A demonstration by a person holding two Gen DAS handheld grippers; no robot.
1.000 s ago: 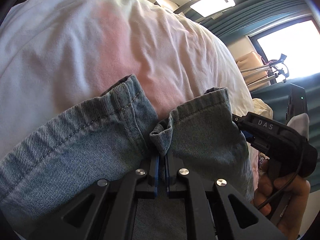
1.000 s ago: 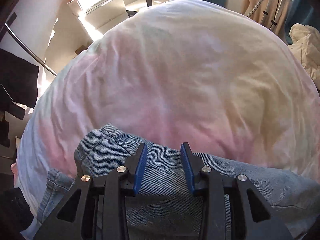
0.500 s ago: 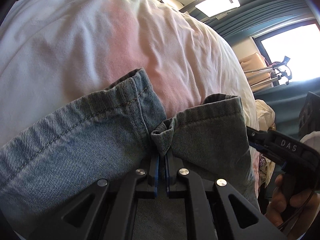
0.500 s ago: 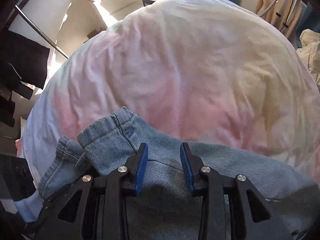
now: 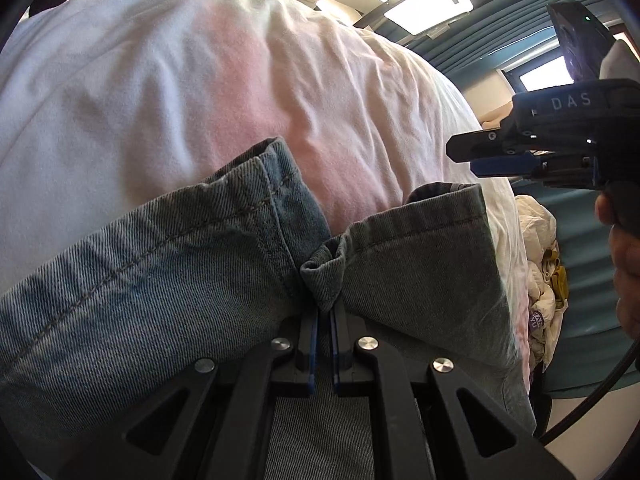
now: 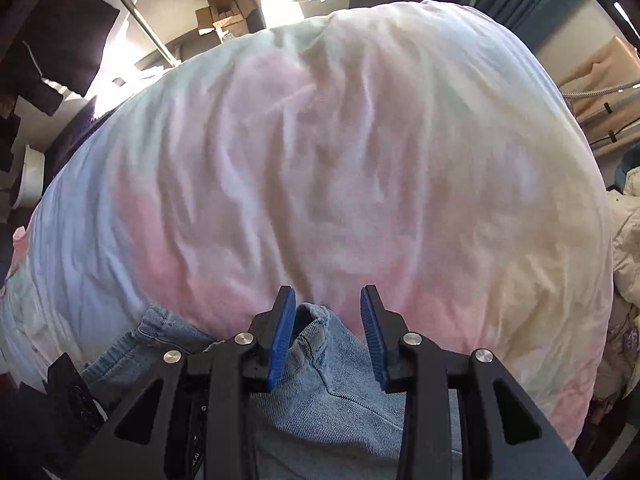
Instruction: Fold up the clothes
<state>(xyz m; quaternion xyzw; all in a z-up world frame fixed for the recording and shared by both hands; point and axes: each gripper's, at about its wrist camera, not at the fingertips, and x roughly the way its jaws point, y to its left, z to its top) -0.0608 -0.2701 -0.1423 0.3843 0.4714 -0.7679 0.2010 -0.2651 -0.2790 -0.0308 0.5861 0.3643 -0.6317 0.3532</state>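
Note:
Light blue jeans [image 5: 160,280] lie on a white and pink bed cover [image 5: 200,100], both leg hems pointing away from me. My left gripper [image 5: 324,316] is shut on the folded corner of the right-hand leg's hem [image 5: 324,276]. My right gripper [image 5: 464,158] hovers above the cover at the right, clear of the jeans, with a person's hand [image 5: 624,272] on its handle. In the right wrist view the right gripper [image 6: 327,296] stands open above the jeans [image 6: 332,392]. A hem fold [image 6: 312,320] shows between its fingers, and the pads do not press on it.
The bed cover [image 6: 360,160] fills most of both views. A pile of cream clothes [image 5: 540,260] [image 6: 628,240] lies off the right edge of the bed. Dark garments [image 6: 60,52] hang on a rail at the left, cardboard boxes [image 6: 224,16] stand behind, and teal curtains [image 5: 500,40] hang beyond.
The right gripper has risen and swung away from the jeans, which now lie lower in its view, still at the same opening. The left gripper has kept its hold on the hem and stayed put.

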